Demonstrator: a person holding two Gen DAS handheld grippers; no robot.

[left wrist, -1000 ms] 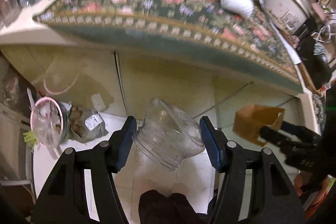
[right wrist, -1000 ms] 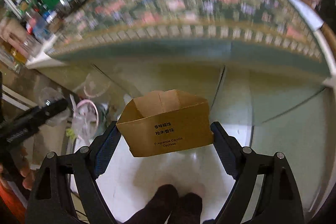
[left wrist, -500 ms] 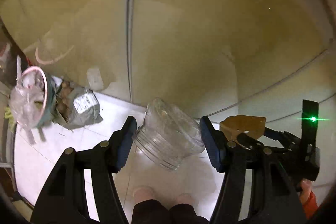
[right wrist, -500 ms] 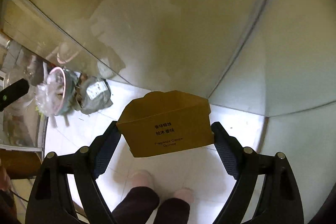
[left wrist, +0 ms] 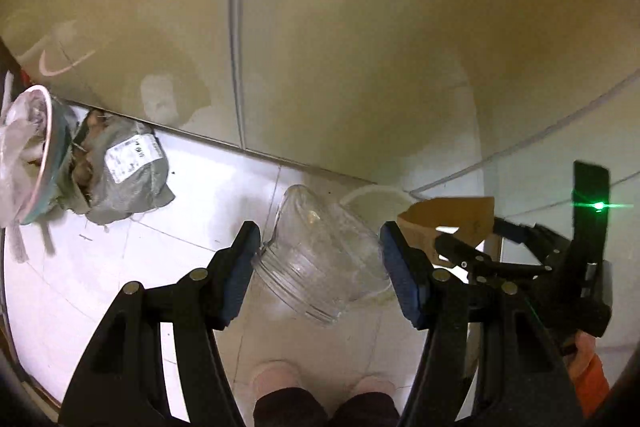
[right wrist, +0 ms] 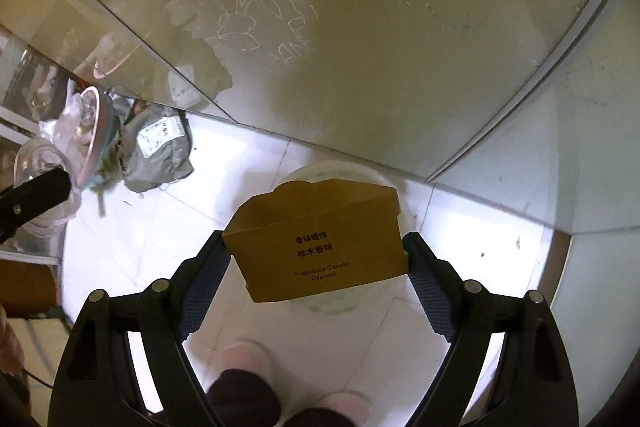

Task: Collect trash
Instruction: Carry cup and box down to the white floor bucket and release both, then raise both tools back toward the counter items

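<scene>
Left wrist view: the left claw (left wrist: 320,259) is closed on a clear plastic jar (left wrist: 320,259), which lies tilted between the two blue pads with its threaded mouth toward the camera, above the white tiled floor (left wrist: 200,203). This view alone shows the right claw (left wrist: 472,247) from the side, to the right of the jar, with the brown cardboard box (left wrist: 448,215) in its grip and a green light on its housing. At left, a pink-rimmed bin (left wrist: 40,155) lined with plastic stands against the cabinet base, a grey wrapped bundle (left wrist: 124,171) touching it. Right wrist view: the right claw (right wrist: 316,259) is clamped on the brown cardboard box (right wrist: 320,243), held level between the pads; only here is its print legible, "Fragrance Candle Cypress". Directly beneath the box sits a white round container (right wrist: 344,175). The bin (right wrist: 92,135) and bundle (right wrist: 160,147) appear at far left.
</scene>
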